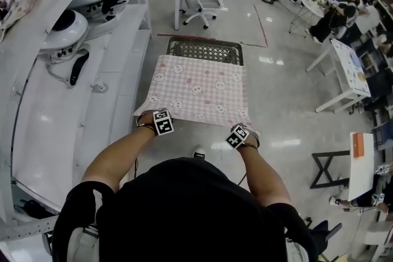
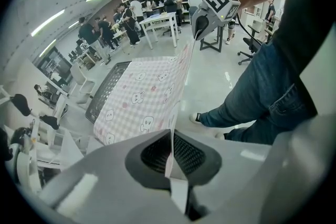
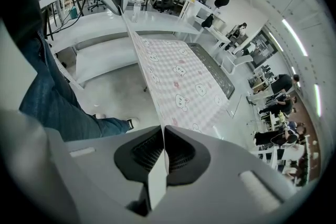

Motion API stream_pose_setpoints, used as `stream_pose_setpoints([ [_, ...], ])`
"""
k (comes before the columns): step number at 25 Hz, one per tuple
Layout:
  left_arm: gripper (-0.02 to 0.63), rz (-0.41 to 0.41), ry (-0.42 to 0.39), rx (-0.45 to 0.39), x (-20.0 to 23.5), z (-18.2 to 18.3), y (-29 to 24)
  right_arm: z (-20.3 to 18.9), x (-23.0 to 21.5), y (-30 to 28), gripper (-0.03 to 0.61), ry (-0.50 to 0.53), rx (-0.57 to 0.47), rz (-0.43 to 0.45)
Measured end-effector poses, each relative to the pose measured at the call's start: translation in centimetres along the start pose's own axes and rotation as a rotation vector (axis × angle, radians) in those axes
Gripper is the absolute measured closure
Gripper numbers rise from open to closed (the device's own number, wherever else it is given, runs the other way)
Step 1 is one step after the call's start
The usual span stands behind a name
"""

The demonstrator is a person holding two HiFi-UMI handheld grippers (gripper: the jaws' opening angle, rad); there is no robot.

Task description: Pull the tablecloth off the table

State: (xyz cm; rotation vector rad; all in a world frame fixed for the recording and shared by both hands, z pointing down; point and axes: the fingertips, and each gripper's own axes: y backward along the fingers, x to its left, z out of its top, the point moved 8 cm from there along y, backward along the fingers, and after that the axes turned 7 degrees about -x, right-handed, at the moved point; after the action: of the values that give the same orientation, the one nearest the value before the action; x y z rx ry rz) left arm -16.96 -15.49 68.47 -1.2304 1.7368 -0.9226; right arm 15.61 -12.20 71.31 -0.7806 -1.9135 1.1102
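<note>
- Tablecloth (image 1: 199,90): thin pink-and-white checked fabric printed with small white cartoon faces, rectangular, pulled flat and taut.
- Table (image 1: 206,48): dark slotted top. Only the far strip shows; the rest and the legs are under the cloth.
- Left gripper (image 2: 171,156): grey jaws with black ribbed pads, pinched together on the cloth's near-left corner.
- Right gripper (image 3: 164,150): same build, clamped on the near-right corner.
- Head view: jaw tips hidden under the grippers' own bodies.
- The cloth's far part lies on the table; its near edge is held in the air past the table's near side, over the glossy floor (image 1: 288,92).
</note>
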Motion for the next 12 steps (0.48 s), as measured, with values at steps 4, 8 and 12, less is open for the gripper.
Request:
stream_pose_setpoints([
  [4, 0.614, -0.003, -0.002, -0.016, -1.5, 0.1, 1.0, -0.8, 1.4, 1.3, 0.545, -0.01, -0.001, -0.006],
  [8, 0.614, -0.011, -0.004, -0.026, -3.3, -0.6, 1.9, -1.1, 3.4, 2.5, 0.545, -0.015, -0.002, -0.011],
  [12, 0.614, -0.019, -0.004, -0.032, -5.0, -1.3, 3.1, -1.3, 5.3, 3.7, 0.545, -0.023, -0.005, -0.019],
])
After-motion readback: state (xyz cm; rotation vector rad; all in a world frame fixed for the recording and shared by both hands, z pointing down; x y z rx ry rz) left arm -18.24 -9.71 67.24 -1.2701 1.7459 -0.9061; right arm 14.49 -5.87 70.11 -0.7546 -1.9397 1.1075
